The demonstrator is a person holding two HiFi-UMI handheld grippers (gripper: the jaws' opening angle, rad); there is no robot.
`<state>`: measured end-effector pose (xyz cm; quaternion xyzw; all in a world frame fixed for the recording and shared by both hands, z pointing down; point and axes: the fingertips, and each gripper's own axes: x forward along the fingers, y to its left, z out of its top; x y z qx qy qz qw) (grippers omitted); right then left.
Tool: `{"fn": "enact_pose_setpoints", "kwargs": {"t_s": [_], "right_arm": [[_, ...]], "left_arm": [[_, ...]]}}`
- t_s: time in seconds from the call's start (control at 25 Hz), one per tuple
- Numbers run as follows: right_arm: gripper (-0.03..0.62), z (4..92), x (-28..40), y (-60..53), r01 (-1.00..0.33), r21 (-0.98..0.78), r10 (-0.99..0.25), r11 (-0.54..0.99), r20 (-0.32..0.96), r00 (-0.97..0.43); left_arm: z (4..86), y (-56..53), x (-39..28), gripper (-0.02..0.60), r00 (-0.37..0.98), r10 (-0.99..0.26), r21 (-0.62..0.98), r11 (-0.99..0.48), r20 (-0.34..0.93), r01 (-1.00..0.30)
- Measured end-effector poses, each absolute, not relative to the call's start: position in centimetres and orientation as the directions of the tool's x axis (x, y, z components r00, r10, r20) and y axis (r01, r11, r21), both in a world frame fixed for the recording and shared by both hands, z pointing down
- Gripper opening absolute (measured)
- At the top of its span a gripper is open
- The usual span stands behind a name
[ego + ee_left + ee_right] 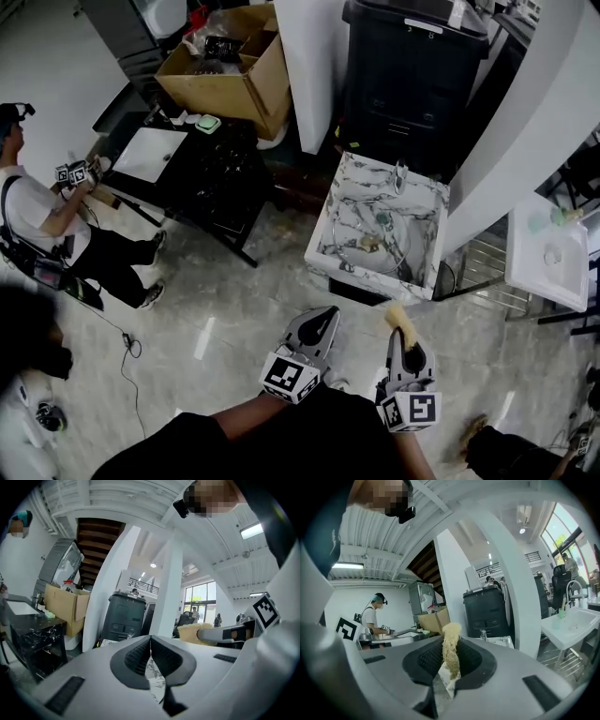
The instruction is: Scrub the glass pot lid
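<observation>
In the head view, a big black bin stood at the upper centre of the frame, and an open cardboard box stood to its left. Below the bin, right of the centre, there was a marble sink with a small tap on its far rim. A white basin was at the right edge. A person stood at the left edge, beside a black table.

The glass pot lid lay in the marble sink. It looked about flat on the bottom, with its round rim filling much of the basin. It was round, so no long axis was clear, and I could not tell which way its knob faced.

Both grippers were low in the frame, well apart from the sink. The left gripper had its jaws pressed together at the tips, with nothing between them. The right gripper was clamped on a yellow sponge. The long axis of the sponge ran along the jaws. Its free end stuck out past the tips and pointed up the frame, toward the sink.
</observation>
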<state>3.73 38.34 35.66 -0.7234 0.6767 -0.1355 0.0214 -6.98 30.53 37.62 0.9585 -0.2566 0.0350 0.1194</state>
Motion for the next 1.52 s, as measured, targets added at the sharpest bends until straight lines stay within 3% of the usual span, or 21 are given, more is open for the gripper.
{"fn": "enact_pose_setpoints", "kwargs": {"t_s": [0.52, 0.88, 1.12, 1.52], "right_arm": [[0.067, 36.1, 5.3, 20.4, -0.972, -0.205, -0.975, -0.115, 0.208, 0.072], [0.067, 38.3, 6.1, 14.4, -0.988, -0.108, -0.952, -0.114, 0.296, 0.077], [0.067, 42.5, 8.1, 12.3, -0.951, -0.300, -0.937, -0.073, 0.347, -0.037], [0.067, 47.5, 9.2, 8.5, -0.937, -0.319, -0.870, 0.145, 0.410, -0.274]], "left_arm": [[38.5, 13.5, -5.2, 0.017, 0.913, -0.382, 0.218, -0.887, 0.144, -0.406], [39.8, 8.2, -4.7, 0.017, 0.895, -0.422, 0.267, -0.854, 0.143, -0.446], [40.3, 7.1, -4.0, 0.017, 0.874, -0.465, 0.253, -0.837, 0.141, -0.486], [43.9, 5.4, -0.5, 0.017, 0.801, -0.565, 0.243, -0.763, 0.196, -0.598]]}}
